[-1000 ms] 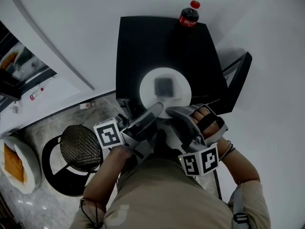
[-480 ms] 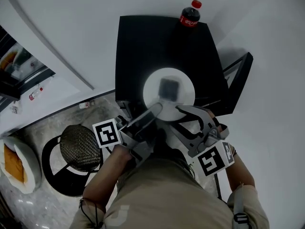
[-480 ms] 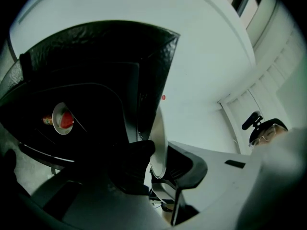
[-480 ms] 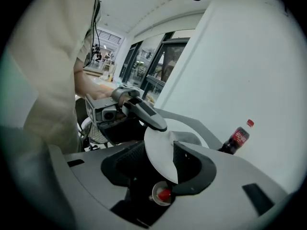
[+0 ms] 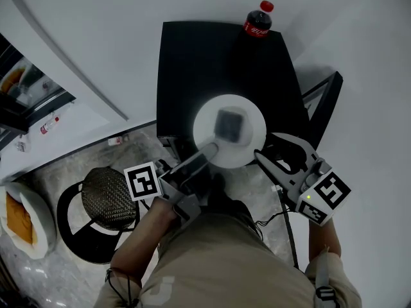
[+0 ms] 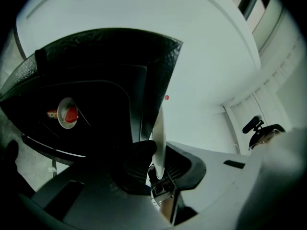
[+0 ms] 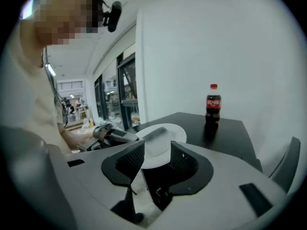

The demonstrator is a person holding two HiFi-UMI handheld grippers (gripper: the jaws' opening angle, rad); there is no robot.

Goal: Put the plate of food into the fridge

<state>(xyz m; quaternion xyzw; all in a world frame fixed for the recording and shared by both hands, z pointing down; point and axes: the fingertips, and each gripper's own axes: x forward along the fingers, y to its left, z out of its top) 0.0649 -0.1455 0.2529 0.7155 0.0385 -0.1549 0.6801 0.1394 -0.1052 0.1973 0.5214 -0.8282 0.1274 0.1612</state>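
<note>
A white plate [image 5: 247, 141] carries a dark grey square piece of food [image 5: 229, 123] and hangs over the near edge of the black table [image 5: 205, 63]. My left gripper [image 5: 209, 150] is shut on the plate's near rim. In the left gripper view the plate [image 6: 159, 128] stands edge-on between the pads of the left gripper [image 6: 156, 153], whose jaws have just been closing on it. My right gripper [image 5: 268, 154] is open just right of the plate. Its jaws have just been opening and grip nothing. In the right gripper view the plate [image 7: 163, 131] lies beyond the right gripper [image 7: 157, 158].
A cola bottle [image 5: 258, 19] stands at the table's far right corner and shows as the bottle [image 7: 213, 104] in the right gripper view. A dark chair frame [image 5: 324, 95] stands right of the table. A round woven stool [image 5: 109, 197] sits on the floor at the left.
The right gripper, which was shut at the plate's rim, has opened, rolled over and drawn off to the right. The left jaws have closed on the rim. The plate has shifted slightly right.
</note>
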